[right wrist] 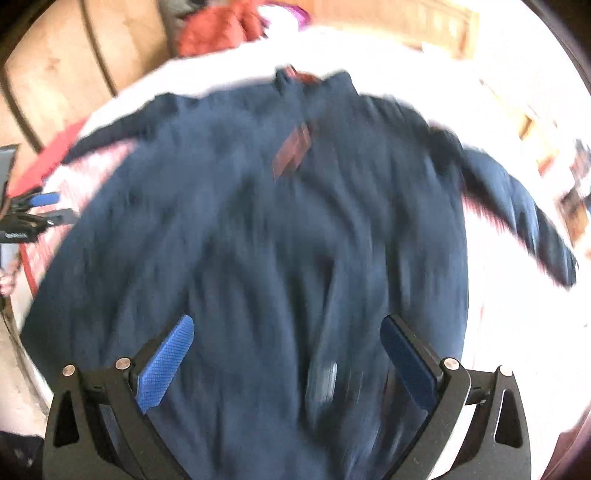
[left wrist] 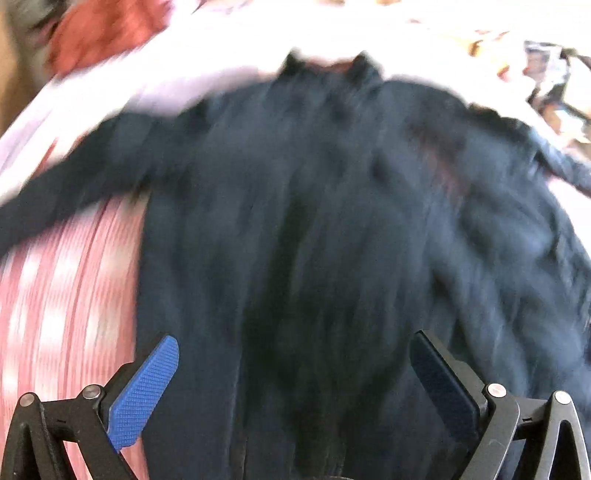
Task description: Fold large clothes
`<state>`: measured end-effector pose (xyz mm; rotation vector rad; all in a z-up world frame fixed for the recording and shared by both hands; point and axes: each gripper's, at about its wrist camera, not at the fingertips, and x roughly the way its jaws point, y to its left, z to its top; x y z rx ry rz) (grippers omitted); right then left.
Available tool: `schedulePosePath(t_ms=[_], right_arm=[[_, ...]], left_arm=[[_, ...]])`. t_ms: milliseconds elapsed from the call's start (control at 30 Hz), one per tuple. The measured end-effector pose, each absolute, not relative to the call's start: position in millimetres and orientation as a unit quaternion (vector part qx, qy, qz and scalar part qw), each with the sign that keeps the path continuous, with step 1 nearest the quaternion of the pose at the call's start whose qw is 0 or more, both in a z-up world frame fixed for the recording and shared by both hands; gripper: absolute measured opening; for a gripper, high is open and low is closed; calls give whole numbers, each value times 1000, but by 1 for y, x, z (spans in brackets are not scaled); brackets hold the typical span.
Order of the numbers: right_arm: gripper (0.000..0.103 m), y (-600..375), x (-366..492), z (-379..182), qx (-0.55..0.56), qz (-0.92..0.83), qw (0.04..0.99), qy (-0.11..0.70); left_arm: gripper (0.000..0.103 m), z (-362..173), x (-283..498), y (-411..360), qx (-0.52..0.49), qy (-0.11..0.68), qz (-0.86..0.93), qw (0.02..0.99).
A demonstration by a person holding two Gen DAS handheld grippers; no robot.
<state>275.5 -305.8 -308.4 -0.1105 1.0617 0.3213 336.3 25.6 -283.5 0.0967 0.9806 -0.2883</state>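
Observation:
A large dark navy long-sleeved shirt (left wrist: 314, 206) lies spread on a bed, collar at the far end, sleeves out to both sides. It also fills the right wrist view (right wrist: 258, 221), where a reddish label (right wrist: 291, 149) shows below the collar. My left gripper (left wrist: 295, 354) is open above the shirt's near hem, its blue pads wide apart and empty. My right gripper (right wrist: 288, 339) is open too, over the lower part of the shirt. The left gripper (right wrist: 44, 208) shows at the left edge of the right wrist view. Both views are motion-blurred.
The bed has a pink-and-white striped sheet (left wrist: 66, 302) on the left and a bright white cover (right wrist: 517, 314) on the right. A red garment (left wrist: 99, 33) lies at the far left of the bed. Wooden furniture (right wrist: 74, 74) stands behind.

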Motion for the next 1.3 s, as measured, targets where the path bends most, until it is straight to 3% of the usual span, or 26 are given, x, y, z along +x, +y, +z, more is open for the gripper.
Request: schedulePosePath(t_ms=[167,467,533,700,833,1300], right_arm=[[103,-275,416,-288,-89,140,871,463],[103,-267,523,-399,-70,75,836,539],[103,-285,522,-418,-78,60,827,554],[103,-386,483,-424,-60,29,845,531],[103,-471,450,-433,37,-49,841,538],[103,-472,425,-435,-6,-102,861,498]], left_arm=[[103,-270,433,-38,92,420,-179,885],[103,-384,532,-61,67,506,-94,855],[103,-399,527,-25,11,497,-111,861],[103,-401,508,33,46,467,-60,881],[103,-402,499,89,17,466,-3,885],[103,-401,459,172,-1,469,146,871]])
